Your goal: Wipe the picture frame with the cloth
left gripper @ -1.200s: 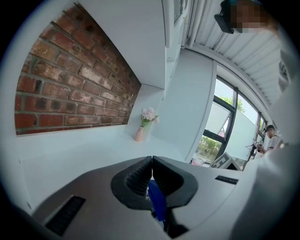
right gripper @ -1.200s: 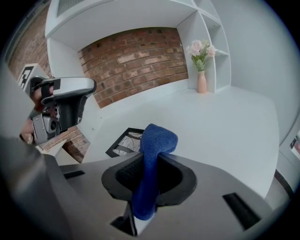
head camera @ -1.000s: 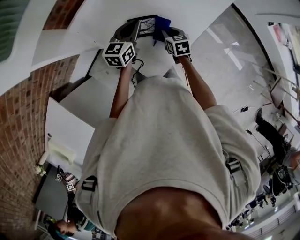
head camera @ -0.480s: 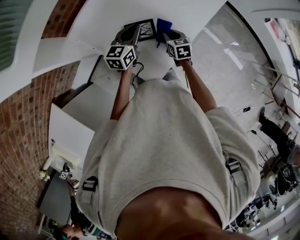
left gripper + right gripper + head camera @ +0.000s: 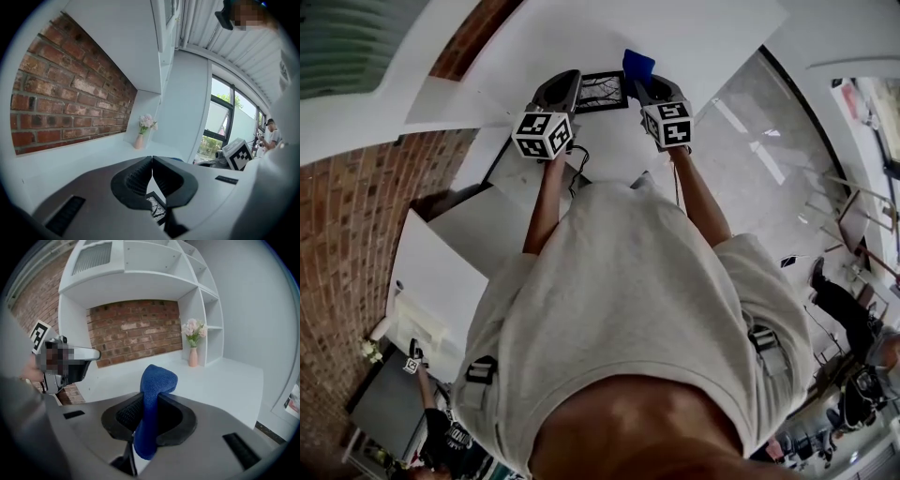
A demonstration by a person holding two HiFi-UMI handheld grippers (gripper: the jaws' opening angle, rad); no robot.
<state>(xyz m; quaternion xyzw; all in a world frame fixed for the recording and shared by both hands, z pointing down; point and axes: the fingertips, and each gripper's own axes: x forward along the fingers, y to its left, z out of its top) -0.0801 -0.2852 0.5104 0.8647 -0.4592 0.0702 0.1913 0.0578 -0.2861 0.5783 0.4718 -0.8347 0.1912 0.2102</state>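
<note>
With the right gripper [image 5: 150, 400] clenched on the cloth [image 5: 158, 378] and the left gripper [image 5: 152, 161] closed empty, press the cloth flat onto the frame [image 5: 602, 91] lying on the counter [image 5: 609, 139] between them, stroking lightly.

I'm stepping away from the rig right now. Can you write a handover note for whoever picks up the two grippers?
Left gripper: jaws together, nothing between them, just left of the picture frame.
Right gripper: shut on the blue cloth, which sticks up past the jaws.
Frame: on the white table, between the two grippers.
Done: cloth is in hand.
Left: bring the cloth onto the frame and wipe. The pictures don't show whether any wiping has happened.
</note>
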